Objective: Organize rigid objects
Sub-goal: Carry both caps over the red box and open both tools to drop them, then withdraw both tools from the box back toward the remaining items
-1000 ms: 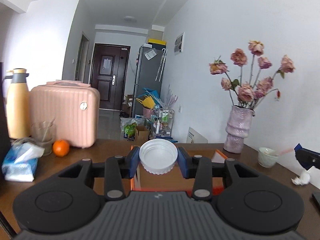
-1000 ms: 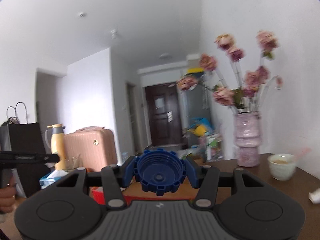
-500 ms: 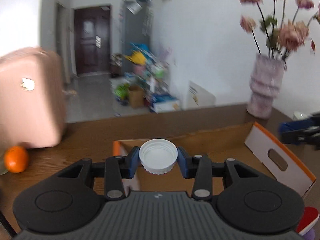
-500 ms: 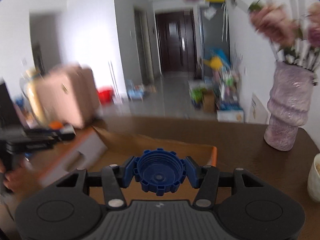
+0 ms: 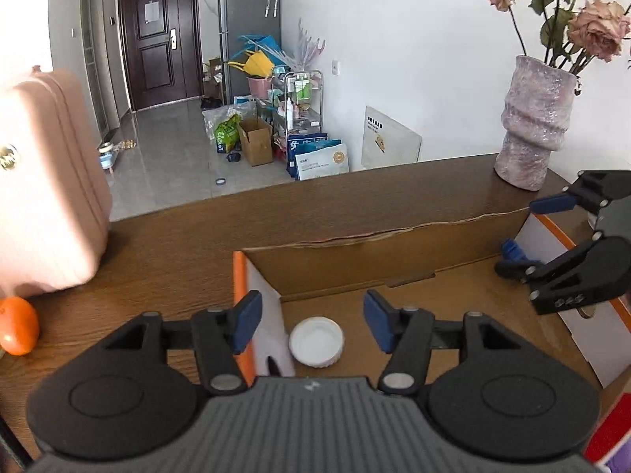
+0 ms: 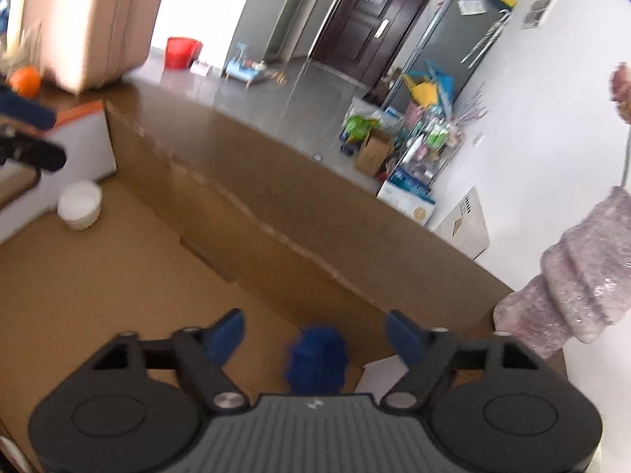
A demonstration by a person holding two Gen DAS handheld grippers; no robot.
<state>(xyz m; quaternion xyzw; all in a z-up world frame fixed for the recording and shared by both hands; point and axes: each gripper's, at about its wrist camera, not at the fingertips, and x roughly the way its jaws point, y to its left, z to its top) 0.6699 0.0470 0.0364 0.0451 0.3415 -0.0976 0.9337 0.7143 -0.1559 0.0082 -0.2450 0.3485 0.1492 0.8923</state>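
Note:
A white cap [image 5: 316,341] lies on the floor of the open cardboard box [image 5: 374,252], near its left wall. My left gripper [image 5: 311,325] hovers above it, jaws opening, and the pads stand apart from the cap. In the right wrist view the same white cap [image 6: 80,204] shows at the box's far left. A blue ribbed cap [image 6: 317,359], blurred, is free below and between the spread fingers of my right gripper [image 6: 315,335], whose jaws are also opening. The right gripper [image 5: 524,232] appears in the left wrist view at the box's right end, with the blue cap [image 5: 512,251] by it.
A pink suitcase [image 5: 43,205] and an orange [image 5: 17,330] stand on the wooden table [image 5: 165,260] left of the box. A pink vase with dried roses [image 5: 536,122] stands at the back right. The table's far edge drops to a tiled hallway floor.
Both grippers swung down over the box and let go of their caps. The white cap now lies on the box floor; the blue cap has left the right jaws.

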